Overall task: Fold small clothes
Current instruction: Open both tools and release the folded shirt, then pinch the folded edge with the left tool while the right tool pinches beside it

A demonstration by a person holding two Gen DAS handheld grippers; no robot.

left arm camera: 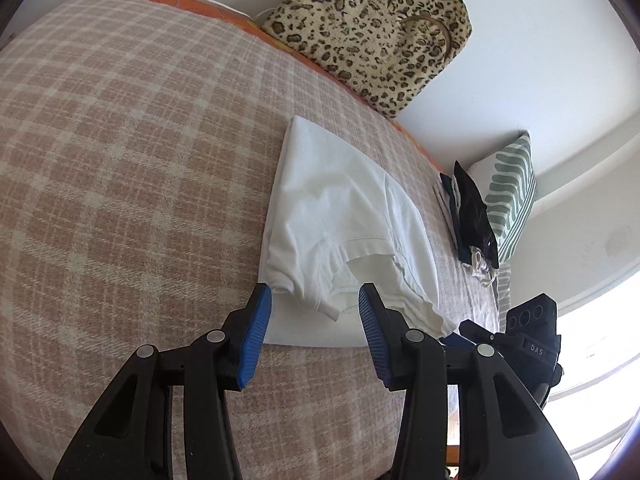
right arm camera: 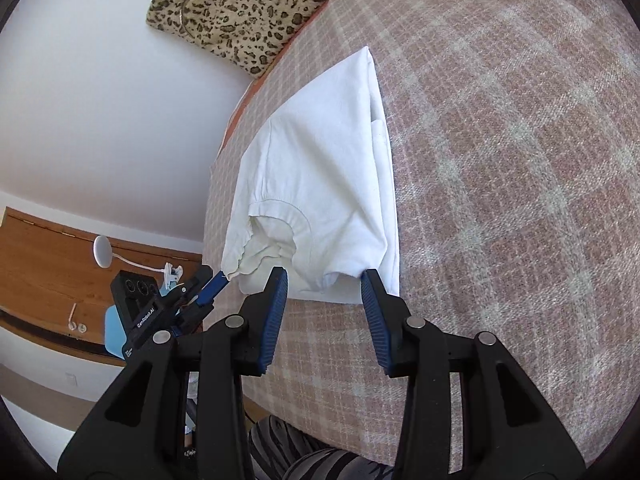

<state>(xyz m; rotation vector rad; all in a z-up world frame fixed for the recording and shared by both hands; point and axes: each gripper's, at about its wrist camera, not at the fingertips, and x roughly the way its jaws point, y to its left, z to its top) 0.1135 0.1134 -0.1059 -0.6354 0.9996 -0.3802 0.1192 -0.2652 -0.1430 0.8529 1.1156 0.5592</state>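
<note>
Across the left half of the left wrist view, bare pink-and-cream plaid blanket (left arm camera: 120, 160) covers the bed, giving wide open room right out to the frame's left rim. At centre lies the white T-shirt (left arm camera: 340, 216), folded into a long narrow shape that runs from the upper middle down toward the camera, its sleeve hem and ruffled lower edge nearest the lens. The left claw (left arm camera: 316, 304) stands with its blue pads apart; the shirt's near edge sits between and just ahead of them, and neither pad presses on the cloth. Further right, a small stack of dark folded clothes (left arm camera: 472, 216) rests near the bed's far edge, beside a green-striped pillow (left arm camera: 512, 196). A leopard-print cushion (left arm camera: 372, 28) leans on the white wall at the upper centre.

From the right wrist view, the same cushion (right arm camera: 240, 8) sits at upper left, with the bed's edge falling away to the wall just left of the shirt (right arm camera: 316, 176). The left claw (right arm camera: 212, 288) appears at lower left, its tip close to the shirt's ruffled corner. The right claw (right arm camera: 324, 284) also has its pads apart, straddling the shirt's near hem without clamping it. Right of the shirt's straight folded edge, open blanket (right arm camera: 520, 160) fills the frame to its right rim.
</note>
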